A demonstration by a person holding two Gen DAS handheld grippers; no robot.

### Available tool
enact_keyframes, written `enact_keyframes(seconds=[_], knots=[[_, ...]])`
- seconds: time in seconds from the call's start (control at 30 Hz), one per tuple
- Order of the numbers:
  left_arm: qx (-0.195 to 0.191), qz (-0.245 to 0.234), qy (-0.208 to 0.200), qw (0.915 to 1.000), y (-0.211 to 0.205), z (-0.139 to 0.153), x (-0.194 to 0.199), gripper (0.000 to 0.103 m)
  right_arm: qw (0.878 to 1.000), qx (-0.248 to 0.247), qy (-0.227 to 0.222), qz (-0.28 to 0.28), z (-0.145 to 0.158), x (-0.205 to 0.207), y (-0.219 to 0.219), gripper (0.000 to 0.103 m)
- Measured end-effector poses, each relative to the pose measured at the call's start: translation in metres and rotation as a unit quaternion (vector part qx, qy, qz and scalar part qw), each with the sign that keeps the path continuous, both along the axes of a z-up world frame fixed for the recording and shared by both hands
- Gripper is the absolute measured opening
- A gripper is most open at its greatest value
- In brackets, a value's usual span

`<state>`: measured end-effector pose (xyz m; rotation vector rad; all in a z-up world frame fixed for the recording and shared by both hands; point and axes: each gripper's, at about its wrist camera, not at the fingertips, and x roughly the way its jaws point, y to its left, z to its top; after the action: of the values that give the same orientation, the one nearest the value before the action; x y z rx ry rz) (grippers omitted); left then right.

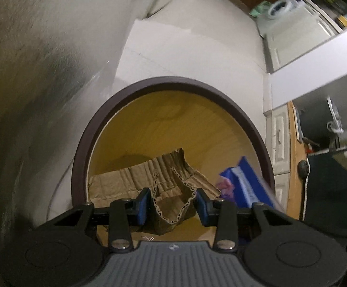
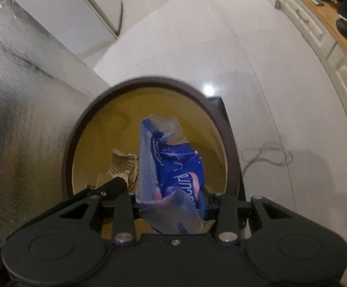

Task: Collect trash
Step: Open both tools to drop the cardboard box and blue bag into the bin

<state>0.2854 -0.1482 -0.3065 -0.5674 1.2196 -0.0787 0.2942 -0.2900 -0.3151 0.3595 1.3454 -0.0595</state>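
A round trash bin with a dark brown rim point(image 1: 173, 82) and yellow inside stands on the white floor; it also shows in the right wrist view point(image 2: 149, 81). My left gripper point(image 1: 172, 205) is over the bin's mouth, shut on a torn piece of brown corrugated cardboard point(image 1: 164, 179) that hangs into the bin. My right gripper point(image 2: 171, 203) is over the same bin, shut on a crumpled blue plastic wrapper point(image 2: 173, 165). The wrapper point(image 1: 242, 181) shows at the right in the left wrist view. The cardboard point(image 2: 123, 167) and the left gripper's finger show left of the wrapper.
A textured metal appliance side point(image 2: 18, 95) stands close on the left of the bin. White cabinets with a wooden counter point(image 2: 340, 40) run along the right. A thin cord point(image 2: 266, 157) lies on the floor right of the bin.
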Motion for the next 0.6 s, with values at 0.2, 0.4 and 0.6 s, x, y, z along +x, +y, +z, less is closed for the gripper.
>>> enact_keyframes(seconds=[0.2, 0.4, 0.6], knots=[[-0.024, 0.046, 0.02, 0.9985, 0.009, -0.005, -0.001, 0.041, 0.999, -0.005, 0.037, 0.004, -0.005, 0.013, 0.012, 0.036], [-0.013, 0.061, 0.03, 0.9976, -0.007, -0.012, 0.003, 0.041, 0.999, -0.01, 0.044, -0.009, -0.014, 0.015, 0.002, 0.036], [-0.005, 0.065, 0.058, 0.9962, -0.019, -0.023, 0.011, 0.041, 0.997, 0.001, 0.065, -0.052, -0.031, 0.009, -0.008, 0.037]])
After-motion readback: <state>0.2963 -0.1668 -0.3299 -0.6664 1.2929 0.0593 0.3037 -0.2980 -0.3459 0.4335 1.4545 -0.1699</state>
